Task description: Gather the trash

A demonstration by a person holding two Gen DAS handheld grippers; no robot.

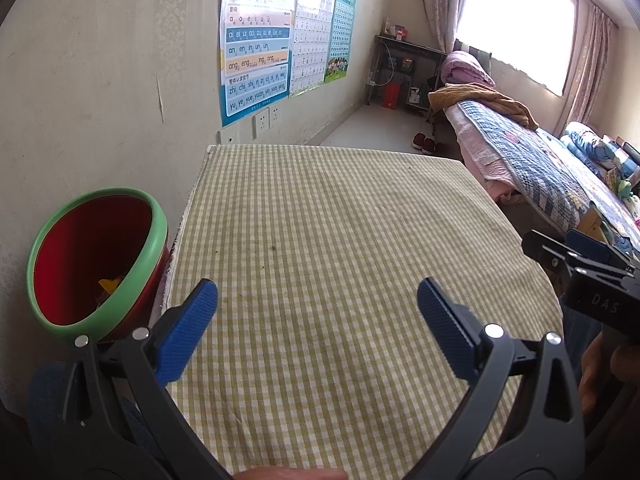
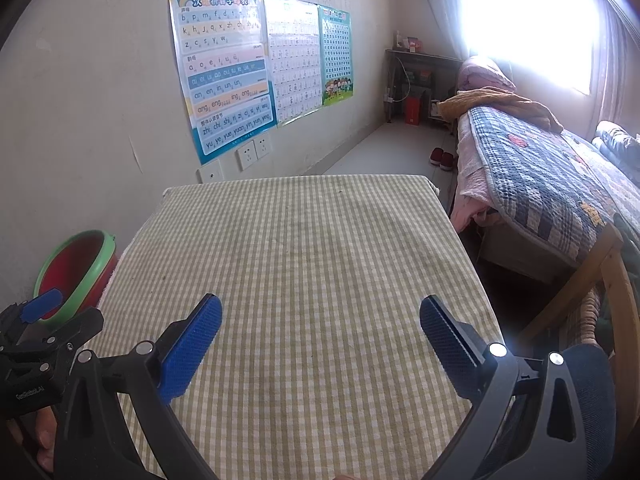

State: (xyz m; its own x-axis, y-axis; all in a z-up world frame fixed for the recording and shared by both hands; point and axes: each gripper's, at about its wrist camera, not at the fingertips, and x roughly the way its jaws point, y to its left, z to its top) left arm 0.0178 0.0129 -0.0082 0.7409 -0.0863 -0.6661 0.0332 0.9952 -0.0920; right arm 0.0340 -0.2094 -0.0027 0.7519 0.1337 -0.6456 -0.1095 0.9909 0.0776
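Though left-wrist only, scrap [image 1: 110,283] in bin [image 1: 159,236]

Beige papered wall [image 2: 80,100] at left, hung with three charts [image 2: 224,72]; sockets [image 2: 252,152] just below. Checked green cloth over table [image 2: 304,264]. Pale floor [image 2: 384,148] beyond. Bed [image 2: 540,176] at right under patchwork quilt (mustard blanket heaped at far end). Curtained window [image 2: 532,20], glare strong.

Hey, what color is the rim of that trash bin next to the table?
The trash bin has a green rim and a red inside; the left wrist view shows it best.
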